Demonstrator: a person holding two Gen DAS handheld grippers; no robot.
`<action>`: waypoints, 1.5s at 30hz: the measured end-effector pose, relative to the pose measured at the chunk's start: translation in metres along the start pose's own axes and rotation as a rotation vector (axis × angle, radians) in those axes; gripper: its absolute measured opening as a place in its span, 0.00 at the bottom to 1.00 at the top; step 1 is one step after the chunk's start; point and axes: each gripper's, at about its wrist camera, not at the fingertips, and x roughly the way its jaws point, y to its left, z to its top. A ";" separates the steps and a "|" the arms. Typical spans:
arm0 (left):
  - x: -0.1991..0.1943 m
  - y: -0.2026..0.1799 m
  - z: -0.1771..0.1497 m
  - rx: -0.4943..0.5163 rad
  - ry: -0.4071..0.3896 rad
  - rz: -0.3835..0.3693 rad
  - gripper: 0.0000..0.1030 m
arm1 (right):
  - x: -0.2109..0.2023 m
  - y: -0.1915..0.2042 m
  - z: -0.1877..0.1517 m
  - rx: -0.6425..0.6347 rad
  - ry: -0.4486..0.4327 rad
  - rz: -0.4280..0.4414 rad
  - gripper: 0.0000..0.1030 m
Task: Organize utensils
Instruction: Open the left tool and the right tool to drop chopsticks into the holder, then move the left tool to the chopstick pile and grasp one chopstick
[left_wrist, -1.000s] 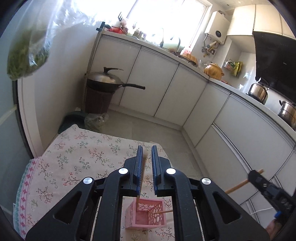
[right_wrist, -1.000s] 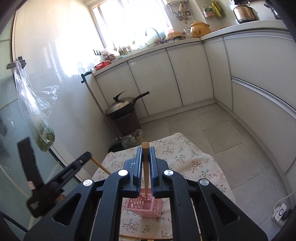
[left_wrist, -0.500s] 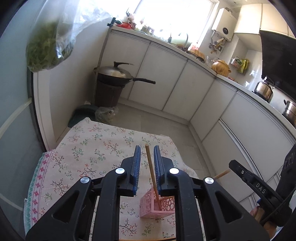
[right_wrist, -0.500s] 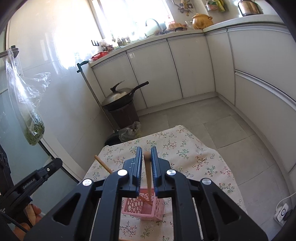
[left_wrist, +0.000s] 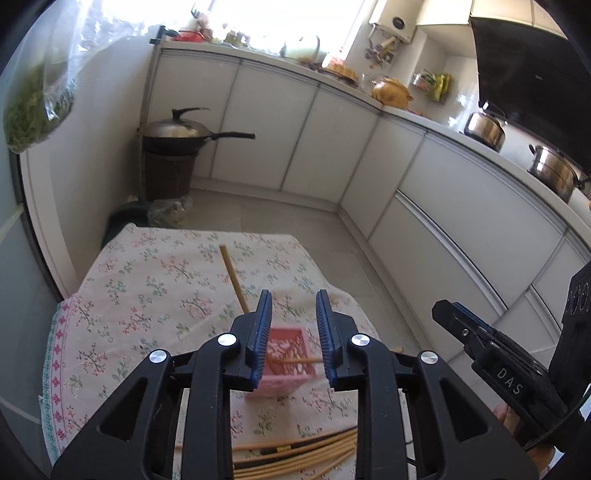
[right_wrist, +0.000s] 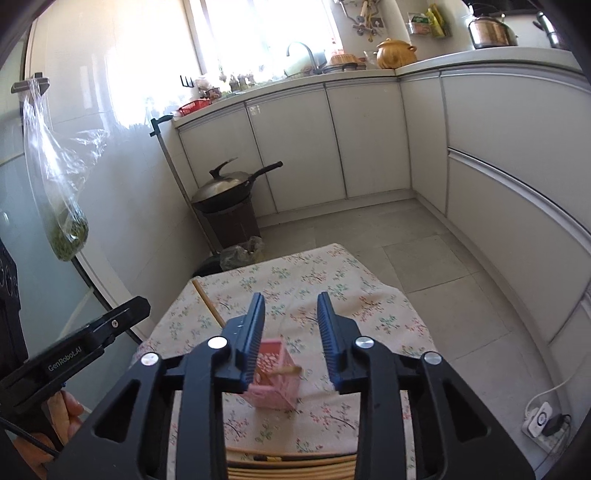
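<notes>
While both grippers' jaws have just parted, empty, two wooden chopsticks (left_wrist: 232, 275) lean in the pink lattice basket (left_wrist: 286, 354).

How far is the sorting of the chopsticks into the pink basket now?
Two chopsticks already stand leaning in the pink basket. Both the left gripper and right gripper have just been opening and hold nothing. Left to do: a pile of chopsticks lies on the tablecloth.
</notes>
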 end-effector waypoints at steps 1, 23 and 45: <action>0.002 -0.002 -0.003 0.004 0.013 -0.006 0.27 | -0.003 -0.004 -0.005 0.005 0.007 -0.007 0.38; 0.090 -0.080 -0.119 0.348 0.548 -0.061 0.77 | -0.121 -0.124 -0.110 0.297 0.125 -0.069 0.83; 0.173 -0.085 -0.193 0.335 0.977 -0.145 0.46 | -0.116 -0.141 -0.131 0.341 0.231 -0.070 0.83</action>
